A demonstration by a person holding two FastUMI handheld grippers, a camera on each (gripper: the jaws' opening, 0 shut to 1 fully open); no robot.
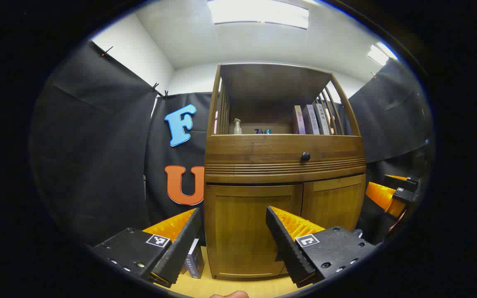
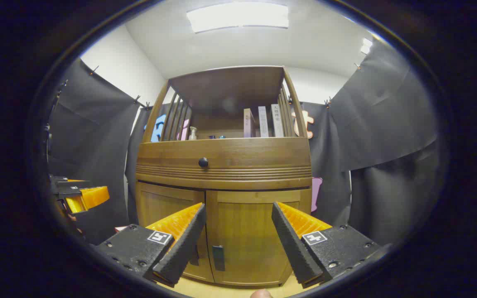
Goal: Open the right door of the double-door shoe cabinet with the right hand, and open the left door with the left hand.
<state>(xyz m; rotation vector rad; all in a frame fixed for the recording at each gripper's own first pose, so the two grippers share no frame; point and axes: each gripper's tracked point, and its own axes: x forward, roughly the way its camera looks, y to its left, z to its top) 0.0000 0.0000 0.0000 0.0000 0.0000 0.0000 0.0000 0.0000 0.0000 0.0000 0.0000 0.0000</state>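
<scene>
The shoe cabinet point(image 2: 222, 198) stands square ahead of both grippers against the black cloth wall point(image 2: 383, 124), with an open shelf on top holding a few books point(image 2: 263, 121) and a small pump bottle point(image 1: 237, 126), a drawer band with a round knob point(image 2: 203, 162) under that, and the two doors at the bottom, both closed as far as I can see. The right door point(image 2: 249, 240) lies straight in front of the right gripper point(image 2: 236, 244), framed between its two fingers, which stand wide apart with nothing between them; a small dark pull point(image 2: 218, 257) sits low on that door close to the centre seam, so it lies toward the inner finger and slightly low, its long side running up and down. The left gripper point(image 1: 233, 236) faces the left door point(image 1: 249, 231) in the same way, its fingers also spread and empty. Neither touches the wood yet. From the left gripper view the right gripper point(image 1: 387, 194) shows off at the edge, beside the cabinet's right flank. I would judge the right hand the better placed to go first, and it needs to shift inward toward the seam to reach that pull.
</scene>
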